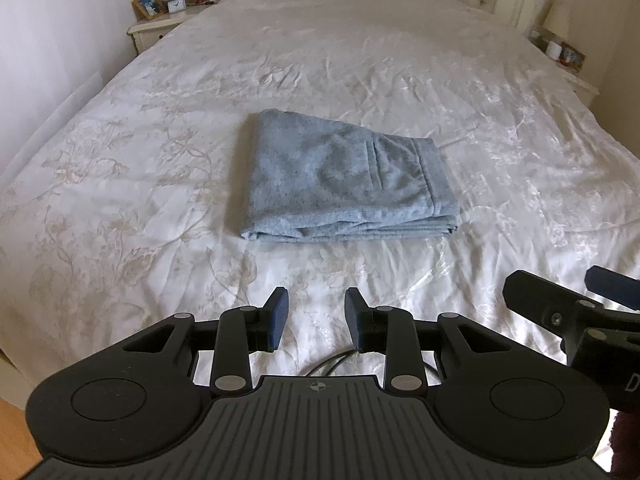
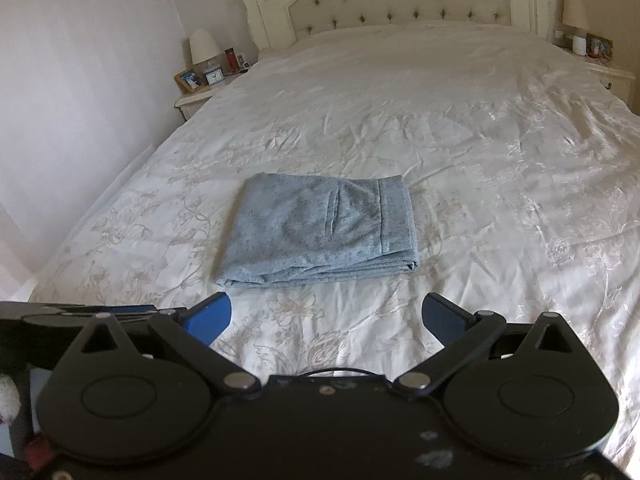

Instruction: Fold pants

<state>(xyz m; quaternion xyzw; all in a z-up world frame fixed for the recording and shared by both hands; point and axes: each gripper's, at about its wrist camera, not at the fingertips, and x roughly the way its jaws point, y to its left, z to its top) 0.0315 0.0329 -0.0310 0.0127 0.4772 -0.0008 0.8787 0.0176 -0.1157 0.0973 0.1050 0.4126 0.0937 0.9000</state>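
Note:
The light blue pants lie folded into a flat, roughly square stack in the middle of the white bedspread; they also show in the right wrist view. My left gripper is open and empty, held above the bed near its foot, short of the pants. My right gripper is open wide and empty, also back from the pants near the foot of the bed. Part of the right gripper shows at the right edge of the left wrist view.
The bed has a tufted cream headboard. A nightstand with a lamp, photo frame and clock stands at the left, another nightstand at the right. A wall runs along the bed's left side.

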